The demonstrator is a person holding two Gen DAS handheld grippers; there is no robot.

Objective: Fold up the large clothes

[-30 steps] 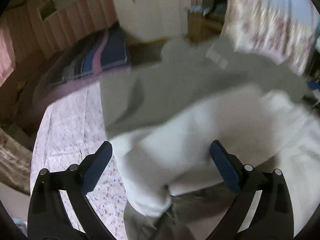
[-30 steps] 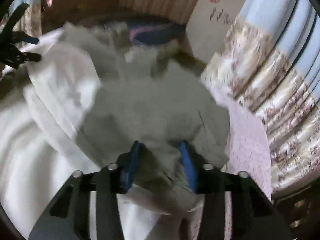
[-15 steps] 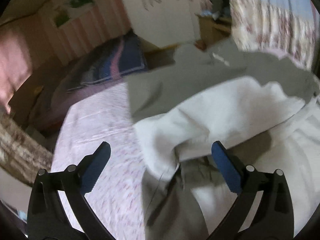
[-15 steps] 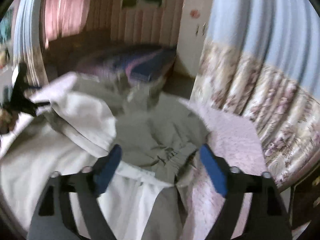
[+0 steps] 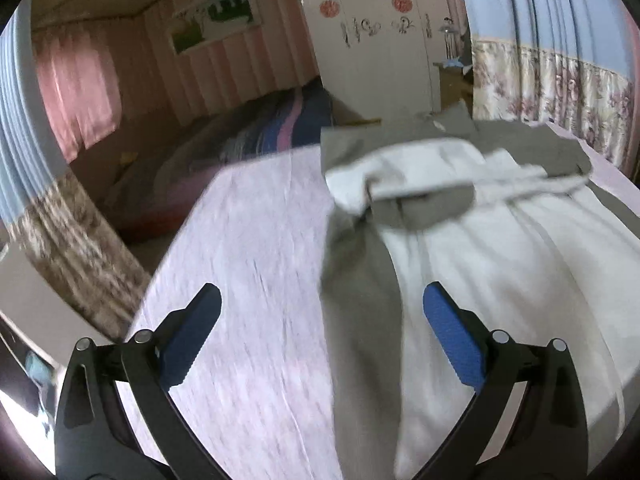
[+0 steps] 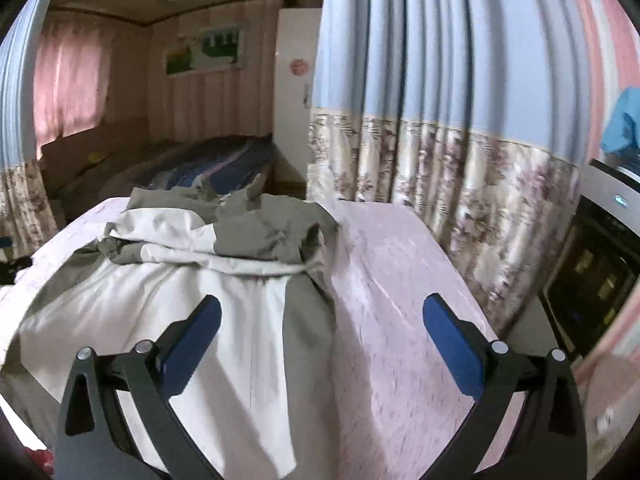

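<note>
Pink bedspread [image 5: 256, 264] carries a seemingly part-folded garment [image 6: 224, 240].

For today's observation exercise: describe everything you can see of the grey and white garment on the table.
The garment is a large jacket-like piece in soft, creased cloth, white panels edged with olive-grey. It lies spread on the pink floral tablecloth, its far end folded back in a rumpled heap. Both open grippers, left and right, are above it, touching nothing.

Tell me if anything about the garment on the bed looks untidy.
Yes. The far end of the grey-and-white garment is bunched and crumpled rather than folded flat on the pink floral sheet. Both grippers are open, holding nothing.
</note>
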